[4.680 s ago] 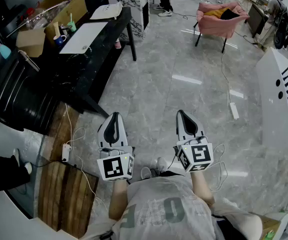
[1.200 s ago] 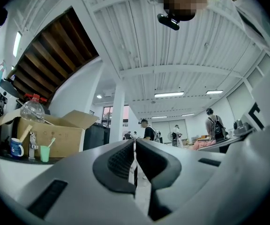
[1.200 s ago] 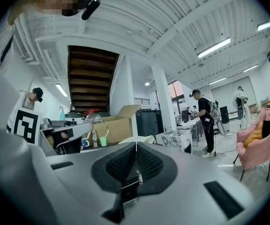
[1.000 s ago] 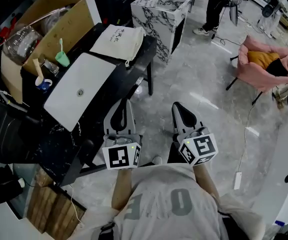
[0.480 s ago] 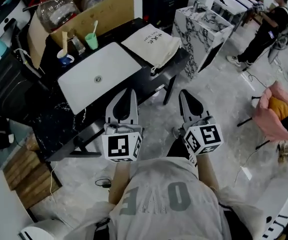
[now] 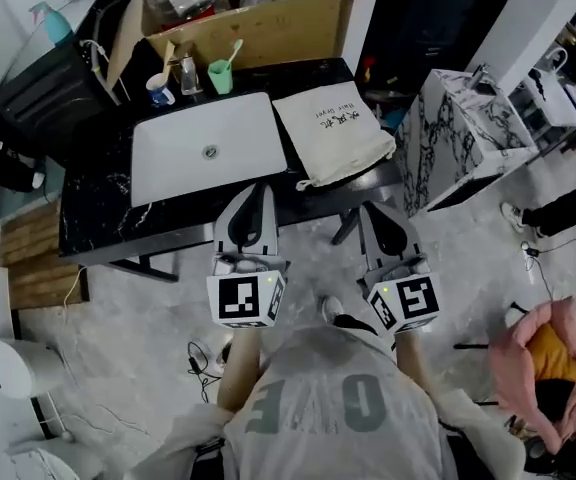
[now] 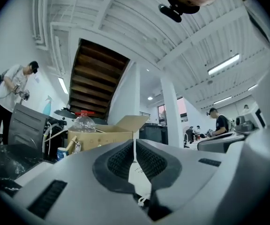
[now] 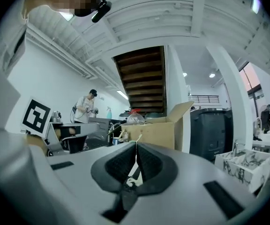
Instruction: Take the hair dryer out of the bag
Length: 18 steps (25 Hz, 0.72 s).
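Observation:
A cream drawstring cloth bag (image 6: 333,133) with small print lies flat on the right part of a black table (image 6: 98,218). No hair dryer shows. My left gripper (image 6: 252,194) is shut and empty, with its tips over the table's near edge, below a white board (image 6: 208,156). My right gripper (image 6: 374,212) is also shut and empty, just short of the table edge and below the bag's gathered end. In the left gripper view the shut left gripper (image 7: 134,154) points level at the bag (image 7: 142,177). The right gripper (image 8: 136,159) also shows its pads together.
An open cardboard box (image 6: 268,23) with a plastic bottle stands at the table's back, with a green cup (image 6: 220,76) and a mug (image 6: 160,90) before it. A marble-patterned cabinet (image 6: 468,128) stands to the right, a pink chair (image 6: 548,368) at lower right, and wooden steps (image 6: 33,258) to the left.
The view has swung round so the table now lies straight ahead. Both grippers have come up to its near edge, still shut and empty.

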Motion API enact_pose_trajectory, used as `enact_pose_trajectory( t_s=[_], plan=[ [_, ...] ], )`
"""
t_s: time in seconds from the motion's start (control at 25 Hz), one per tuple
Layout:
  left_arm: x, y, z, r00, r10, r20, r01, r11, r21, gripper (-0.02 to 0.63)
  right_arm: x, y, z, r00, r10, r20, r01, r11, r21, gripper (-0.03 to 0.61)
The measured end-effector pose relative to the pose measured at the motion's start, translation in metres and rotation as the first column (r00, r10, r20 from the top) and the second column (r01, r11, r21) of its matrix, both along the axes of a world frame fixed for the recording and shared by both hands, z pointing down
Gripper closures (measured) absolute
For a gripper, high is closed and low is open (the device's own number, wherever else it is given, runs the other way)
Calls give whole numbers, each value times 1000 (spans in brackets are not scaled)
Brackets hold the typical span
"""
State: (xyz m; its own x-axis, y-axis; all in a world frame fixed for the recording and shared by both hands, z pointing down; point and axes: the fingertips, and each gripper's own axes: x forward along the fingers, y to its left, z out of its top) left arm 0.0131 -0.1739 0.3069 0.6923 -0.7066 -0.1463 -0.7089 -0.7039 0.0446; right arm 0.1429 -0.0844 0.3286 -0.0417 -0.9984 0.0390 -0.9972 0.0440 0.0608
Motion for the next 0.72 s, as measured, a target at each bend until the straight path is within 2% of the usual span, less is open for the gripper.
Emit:
enact_pose_trajectory(
  t_s=[0.16, 0.24, 0.4, 0.72],
  plan=[
    [37, 9, -1, 991, -130, 28, 130, 991, -12, 575, 39, -2, -3, 990, -141, -9, 141, 990, -22, 548],
    [53, 13, 3, 985, -166, 44, 167, 986, -20, 575, 55, -4, -1, 983, -185, -8, 184, 983, -23, 548],
    [82, 22, 8, 983, -178, 46, 179, 983, -28, 575, 81, -13, 9, 977, -213, -19, 213, 977, -22, 548],
    [87, 20, 6, 984, -176, 17, 176, 984, -12, 575, 75, -11, 42, 973, -210, 100, 215, 975, -47, 546]
  ],
)
